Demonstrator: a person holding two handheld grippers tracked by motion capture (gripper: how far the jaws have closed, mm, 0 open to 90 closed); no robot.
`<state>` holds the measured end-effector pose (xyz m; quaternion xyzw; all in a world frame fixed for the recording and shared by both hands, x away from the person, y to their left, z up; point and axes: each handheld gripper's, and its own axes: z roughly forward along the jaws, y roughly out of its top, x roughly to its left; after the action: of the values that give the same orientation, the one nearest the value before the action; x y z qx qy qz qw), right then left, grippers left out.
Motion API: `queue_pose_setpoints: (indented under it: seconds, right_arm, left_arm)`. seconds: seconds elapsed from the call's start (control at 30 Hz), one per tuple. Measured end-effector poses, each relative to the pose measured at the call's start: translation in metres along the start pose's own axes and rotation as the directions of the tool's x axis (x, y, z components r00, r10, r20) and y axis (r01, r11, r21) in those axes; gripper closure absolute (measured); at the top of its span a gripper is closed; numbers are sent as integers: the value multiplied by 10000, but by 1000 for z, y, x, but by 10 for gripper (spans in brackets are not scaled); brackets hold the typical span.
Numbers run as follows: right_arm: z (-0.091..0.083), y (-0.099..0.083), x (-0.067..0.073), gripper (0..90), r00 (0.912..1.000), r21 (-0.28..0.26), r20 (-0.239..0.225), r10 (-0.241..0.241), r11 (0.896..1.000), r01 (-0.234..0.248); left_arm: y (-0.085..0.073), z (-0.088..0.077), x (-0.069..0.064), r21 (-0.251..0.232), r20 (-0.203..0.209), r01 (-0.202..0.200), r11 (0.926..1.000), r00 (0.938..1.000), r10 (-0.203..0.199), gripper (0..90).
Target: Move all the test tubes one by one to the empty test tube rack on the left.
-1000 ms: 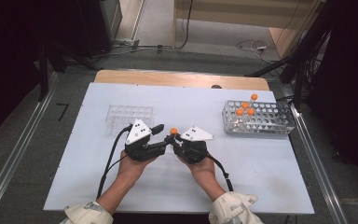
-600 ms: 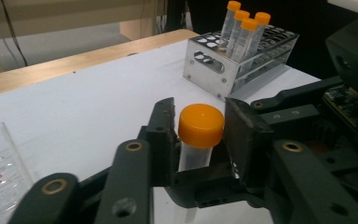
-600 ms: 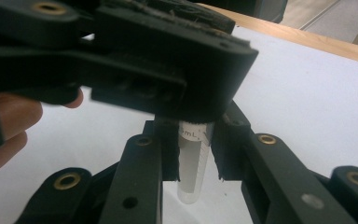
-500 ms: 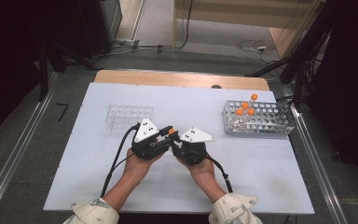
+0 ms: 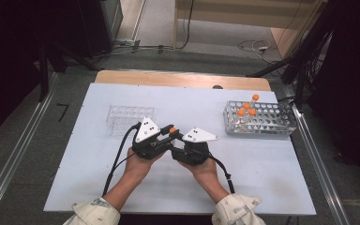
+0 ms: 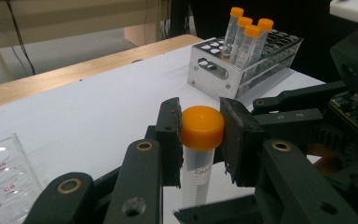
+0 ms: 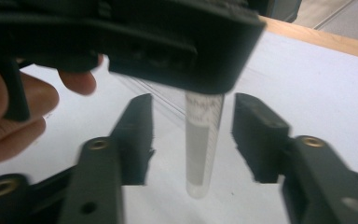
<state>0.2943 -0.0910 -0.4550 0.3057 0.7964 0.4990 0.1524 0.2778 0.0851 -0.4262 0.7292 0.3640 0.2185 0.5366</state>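
Note:
A clear tube with an orange cap (image 6: 203,127) stands upright between the two grippers above the white table (image 5: 98,187). My left gripper (image 6: 200,135) is shut on it, with both pads pressed on the cap. In the high view the left gripper (image 5: 165,136) meets the right gripper (image 5: 180,142) at the table's middle, the cap (image 5: 172,129) showing between them. My right gripper (image 7: 196,119) has just been opening: its jaws stand apart on either side of the tube's body (image 7: 203,140) without touching it. The left gripper's black body (image 7: 144,42) hides the tube's top there.
A metal rack (image 5: 262,123) holding several orange-capped tubes (image 6: 244,32) stands at the right back of the table. A clear plastic rack (image 5: 129,117) sits left of centre behind the grippers. A wooden strip (image 5: 183,78) runs along the far edge.
The left gripper's jaws have closed onto the tube's cap. The right gripper's jaws have come apart and let go of the tube. Both hands stay where they were.

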Motion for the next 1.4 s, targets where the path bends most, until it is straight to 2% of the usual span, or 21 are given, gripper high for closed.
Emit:
queue_pose_setpoints:
  seconds: [0.1, 0.2, 0.57, 0.73, 0.9, 1.0, 1.2, 1.4]
  right_arm:
    - [-1, 0, -2, 271, 9996, 124, 277, 25, 9999, -28]
    - [-4, -1, -4, 213, 9982, 190, 601, -75, 9998, 64]
    - [-24, -8, -28, 208, 9911, 369, 1330, 23, 9993, -72]
    - [-38, -15, -40, 207, 9862, 383, 1642, 200, 9989, -266]
    - [-51, -24, -52, 195, 9805, 379, 1903, 491, 9976, -573]
    - [-54, -29, -56, 188, 9785, 310, 1957, 657, 9968, -731]
    - [-57, -31, -60, 169, 9767, 192, 2039, 675, 9972, -729]
    - [-62, -32, -70, 85, 9657, 151, 2377, 1049, 9936, -1116]
  left_arm:
    - [1, -1, 2, -21, -57, 47, 10000, 10000, -47, 713]
    - [2, -2, 5, -48, -131, 130, 9999, 9998, -131, 713]
    - [6, -14, 20, -143, -228, 621, 9980, 9978, -625, 714]
    - [12, -28, 38, -218, -202, 900, 9957, 9957, -905, 713]
    - [14, -42, 52, -344, -360, 1153, 9927, 9925, -1165, 713]
    - [13, -47, 56, -408, -400, 1207, 9919, 9917, -1223, 713]
    - [14, -61, 66, -621, -490, 1423, 9879, 9882, -1454, 713]
    - [13, -71, 81, -728, -714, 1739, 9821, 9812, -1791, 712]
